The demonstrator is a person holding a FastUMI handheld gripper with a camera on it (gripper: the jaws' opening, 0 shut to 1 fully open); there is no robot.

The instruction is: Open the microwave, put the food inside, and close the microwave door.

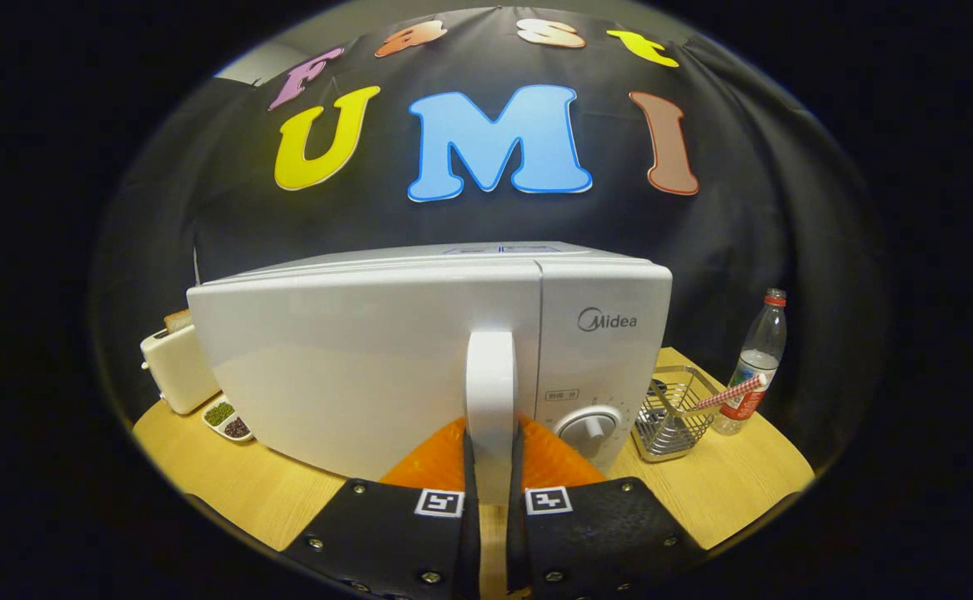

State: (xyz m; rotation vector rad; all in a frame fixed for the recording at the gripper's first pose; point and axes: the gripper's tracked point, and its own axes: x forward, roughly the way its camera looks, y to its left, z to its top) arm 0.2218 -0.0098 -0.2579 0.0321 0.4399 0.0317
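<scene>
A white microwave [369, 358] stands on the wooden table [228, 475], its door shut or nearly shut against the body. A tall white vertical handle [491, 383] runs down the door beside the control panel with its round knob [588, 429]. My gripper [493, 467] is shut on that handle, one finger pressing on each side of its lower part. No food shows between the fingers.
A white toaster [176, 367] with a slice of bread stands left of the microwave, with a small dish of dark and green grains [228, 418] in front of it. To the right are a wire basket [674, 412], a striped straw-like stick and a plastic water bottle [754, 367].
</scene>
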